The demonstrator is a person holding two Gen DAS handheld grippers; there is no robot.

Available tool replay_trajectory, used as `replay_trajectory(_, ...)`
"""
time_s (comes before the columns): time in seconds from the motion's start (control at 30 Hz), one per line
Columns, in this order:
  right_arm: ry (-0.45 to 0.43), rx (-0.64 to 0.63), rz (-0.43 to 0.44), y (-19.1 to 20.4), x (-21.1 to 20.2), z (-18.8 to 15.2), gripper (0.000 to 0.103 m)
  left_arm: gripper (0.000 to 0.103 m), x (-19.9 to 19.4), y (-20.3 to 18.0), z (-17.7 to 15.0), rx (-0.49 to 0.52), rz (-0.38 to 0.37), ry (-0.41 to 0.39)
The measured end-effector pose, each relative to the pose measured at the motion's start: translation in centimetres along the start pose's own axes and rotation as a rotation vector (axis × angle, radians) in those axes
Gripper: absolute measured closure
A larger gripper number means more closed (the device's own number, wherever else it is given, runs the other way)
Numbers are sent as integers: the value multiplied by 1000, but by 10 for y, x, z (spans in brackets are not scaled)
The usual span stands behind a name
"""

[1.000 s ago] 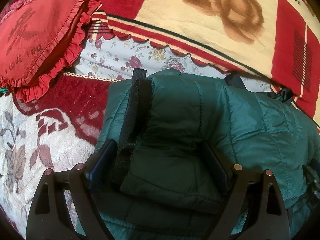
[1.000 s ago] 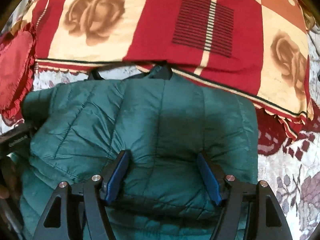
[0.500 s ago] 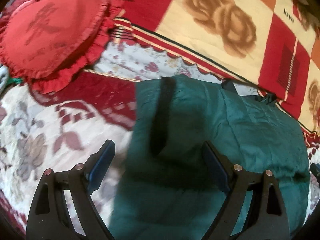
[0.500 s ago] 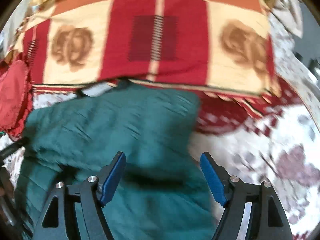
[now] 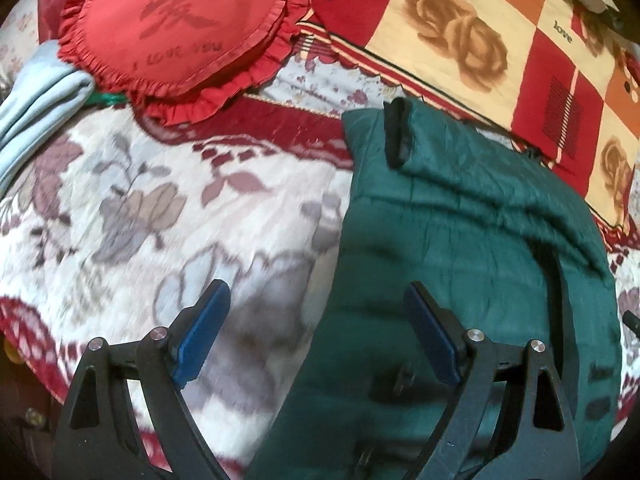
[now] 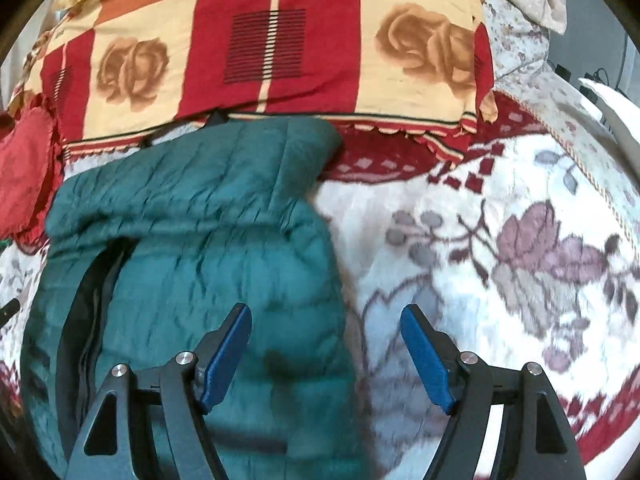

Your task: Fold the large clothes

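Observation:
A dark green quilted jacket [image 5: 460,240] lies folded on the bed, with a black-cuffed sleeve [image 5: 398,132] laid across its top. My left gripper [image 5: 316,292] hangs open above the jacket's left edge, one finger over the bedspread and the other over the green cloth. In the right wrist view the jacket [image 6: 208,240] fills the left half, with its dark front opening [image 6: 92,300] showing. My right gripper [image 6: 325,314] is open over the jacket's right edge. Neither gripper has cloth pinched between its pads.
A white and red floral bedspread [image 5: 140,208] [image 6: 500,240] lies under everything. Behind the jacket is a red and cream rose blanket [image 5: 460,40] [image 6: 280,52]. A red heart cushion [image 5: 176,28] and a pale blue cloth [image 5: 36,96] sit at the far left.
Both grippers have come off the middle of the jacket: the left one has slid to its left edge and the right one to its right edge. The jacket stays folded.

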State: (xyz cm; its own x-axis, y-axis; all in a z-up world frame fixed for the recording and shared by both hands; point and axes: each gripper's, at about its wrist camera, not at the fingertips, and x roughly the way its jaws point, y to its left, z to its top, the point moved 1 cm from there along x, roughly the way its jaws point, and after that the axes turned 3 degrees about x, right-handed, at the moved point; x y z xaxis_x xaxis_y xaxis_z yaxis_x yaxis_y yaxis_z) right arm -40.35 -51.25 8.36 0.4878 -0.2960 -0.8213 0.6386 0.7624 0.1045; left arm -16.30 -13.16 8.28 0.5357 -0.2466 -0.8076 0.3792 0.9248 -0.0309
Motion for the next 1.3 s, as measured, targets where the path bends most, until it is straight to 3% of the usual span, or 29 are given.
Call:
replay_trajectory(0.47,14,-37,62,8,-47,-70,29,14,-33,0,-68,75,11,16)
replay_trajectory(0.73,42,-21,67,-5,-63,-101,28,14,-46,5,-83,70,-3,18)
replay_trajectory(1.3,85,-28,51,-22,-73,-127,21,14,-51,24,-107,58,-20,73)
